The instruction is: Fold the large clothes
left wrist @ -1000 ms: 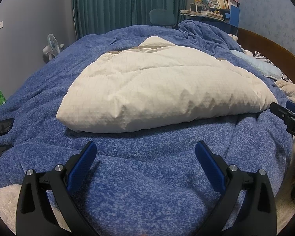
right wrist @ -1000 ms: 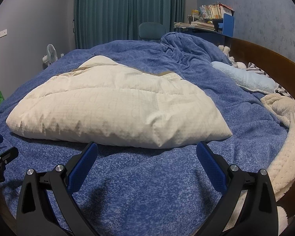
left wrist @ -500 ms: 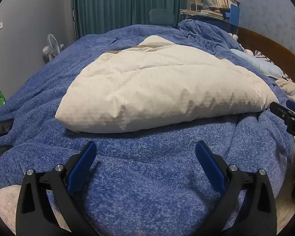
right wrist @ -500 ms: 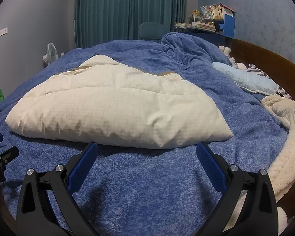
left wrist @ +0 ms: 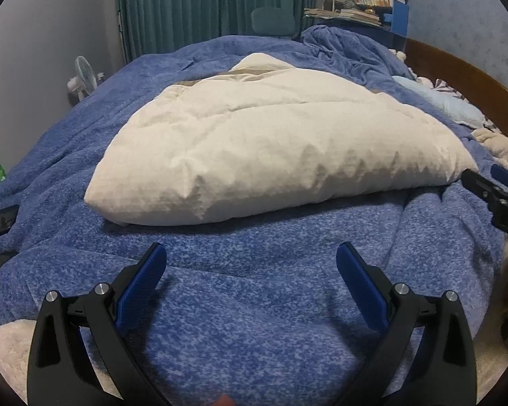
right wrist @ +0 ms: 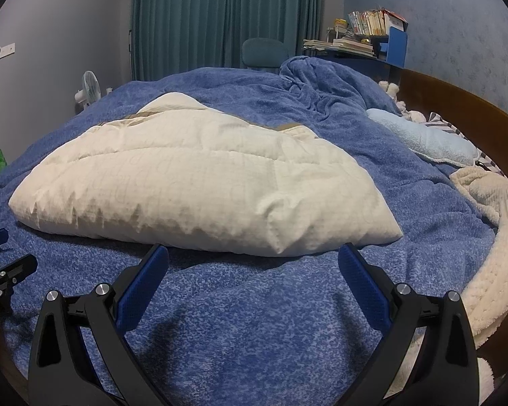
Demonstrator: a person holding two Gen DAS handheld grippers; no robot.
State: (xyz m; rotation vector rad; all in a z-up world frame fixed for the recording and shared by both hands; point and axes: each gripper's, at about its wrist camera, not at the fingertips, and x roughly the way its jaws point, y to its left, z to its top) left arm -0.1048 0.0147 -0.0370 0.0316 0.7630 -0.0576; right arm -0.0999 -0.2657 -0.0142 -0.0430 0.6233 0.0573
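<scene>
My left gripper (left wrist: 252,258) hangs low over the blue blanket (left wrist: 254,304) that covers the bed, its two blue-padded fingers spread wide with nothing between them. My right gripper (right wrist: 254,260) is the same: jaws wide apart, empty, poised just above the blanket.

The thing to fold, a cream quilted coat (left wrist: 274,145), lies flat in the middle of the bed on top of the blanket. It is puffy, stitched in broad bands, with a strip of tan lining showing along its far edge. Its near hem runs across in front of both grippers. In the left wrist view the hem sits a little way beyond my fingertips, apart from them. In the right wrist view the coat's (right wrist: 193,182) near right corner lies just beyond the fingertips of my right gripper, close but not touching as far as I can tell.

At the right edge of the left wrist view my right gripper shows beside that same corner of the coat.

To the right on the bed lie a pale blue pillow (right wrist: 423,138) and a cream fleece throw (right wrist: 490,223), against a brown wooden headboard (right wrist: 457,101). Behind the bed hang teal curtains (right wrist: 220,17), with a small fan (right wrist: 89,89) to the left and a shelf of books (right wrist: 369,30) to the right.
</scene>
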